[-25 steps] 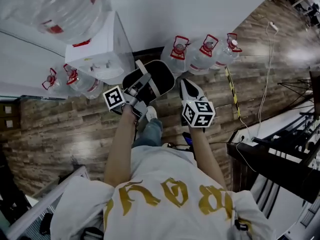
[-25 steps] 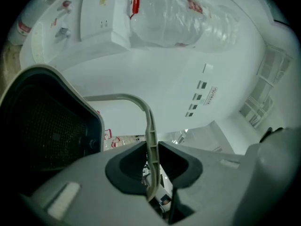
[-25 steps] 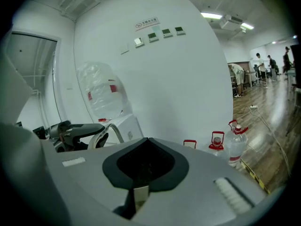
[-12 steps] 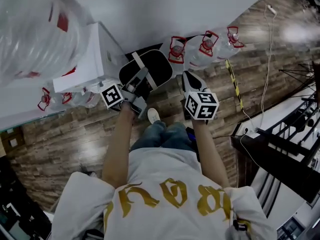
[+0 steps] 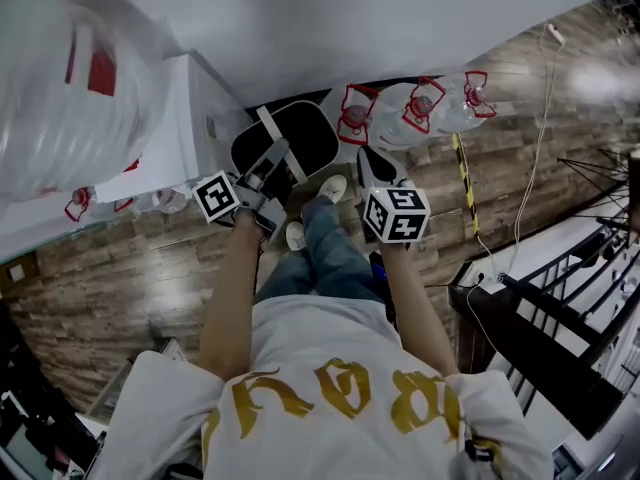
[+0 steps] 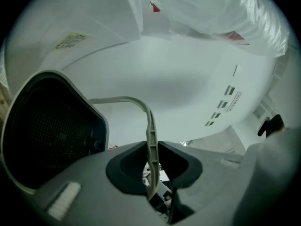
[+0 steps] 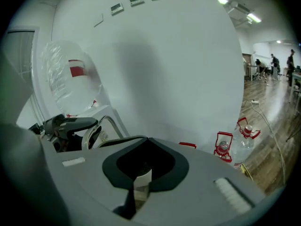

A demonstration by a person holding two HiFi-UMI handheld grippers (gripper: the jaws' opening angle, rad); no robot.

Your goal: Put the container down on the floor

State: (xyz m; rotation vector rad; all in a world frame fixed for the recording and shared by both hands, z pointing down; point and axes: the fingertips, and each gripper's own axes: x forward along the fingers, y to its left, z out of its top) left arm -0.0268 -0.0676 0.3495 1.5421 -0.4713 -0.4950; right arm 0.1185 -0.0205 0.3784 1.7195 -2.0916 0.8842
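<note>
the person stands over a plank floor (image 5: 130, 268) with a two-jaw tool in each hand, and the container (image 5: 300, 138), a black bin with a pale rim, hangs between the tools in the upper middle of the head view, up off the boards and just above the person's shoes (image 5: 333, 188). the left gripper (image 5: 268, 168) has its jaws pressed together on the container's thin pale handle (image 6: 149, 126), which arches up out of the pads and curves over toward the bin's dark mouth (image 6: 51, 131) at the left of that gripper's view. the right gripper (image 5: 372, 163) sits just beside the bin's right edge; in its own view the right gripper (image 7: 141, 178) has its jaws closed down on a pale strip low between the pads, which looks to be the container's rim. a white water dispenser (image 5: 190, 98) stands at the upper left, touching or nearly touching the bin's left side, with a big clear bottle (image 5: 60, 78) on top. three water jugs (image 5: 400, 113) with red handles sit on the floor along the wall at the upper right, and a white cable (image 5: 535, 168) trails down the right side.
</note>
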